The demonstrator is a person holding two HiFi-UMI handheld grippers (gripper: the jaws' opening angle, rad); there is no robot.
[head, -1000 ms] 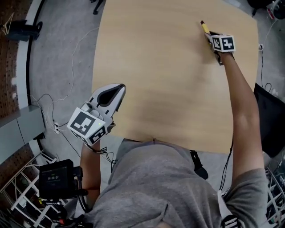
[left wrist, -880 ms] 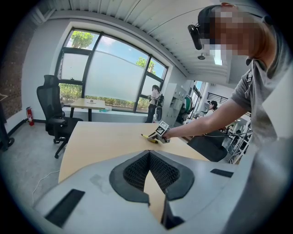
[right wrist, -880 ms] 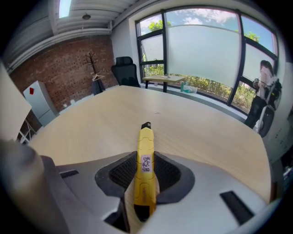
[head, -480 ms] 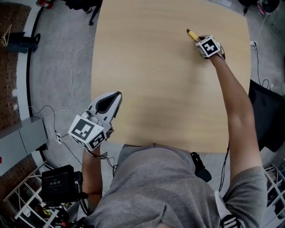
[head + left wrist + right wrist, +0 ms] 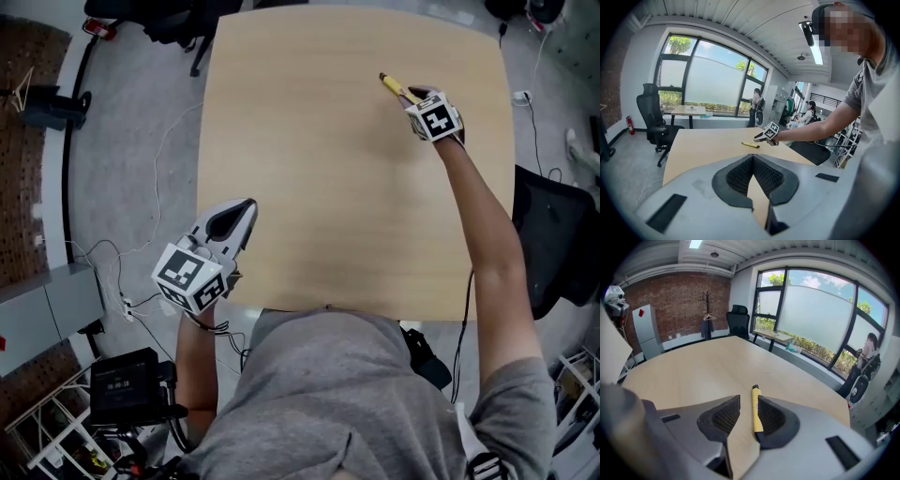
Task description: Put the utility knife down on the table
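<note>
The yellow utility knife (image 5: 397, 88) lies at the far right part of the wooden table (image 5: 319, 169), its black tip pointing away to the upper left. My right gripper (image 5: 413, 97) is right behind it. In the right gripper view the knife (image 5: 756, 411) sits between the parted jaws of that gripper (image 5: 749, 400), along the right pad (image 5: 769, 417), with a gap to the left pad. The left gripper view shows the knife (image 5: 750, 145) flat on the table. My left gripper (image 5: 236, 215) hovers at the table's near left edge, pads (image 5: 740, 174) meeting at the tips, holding nothing.
Cables (image 5: 141, 202) trail over the grey floor left of the table. A black office chair (image 5: 652, 123) stands beyond the table's far corner, and another table (image 5: 689, 110) is by the windows. People stand in the background of the left gripper view.
The head view has shifted. My right gripper and the knife have turned slightly to the left at the same spot on the table. My left gripper has stayed at the near left edge.
</note>
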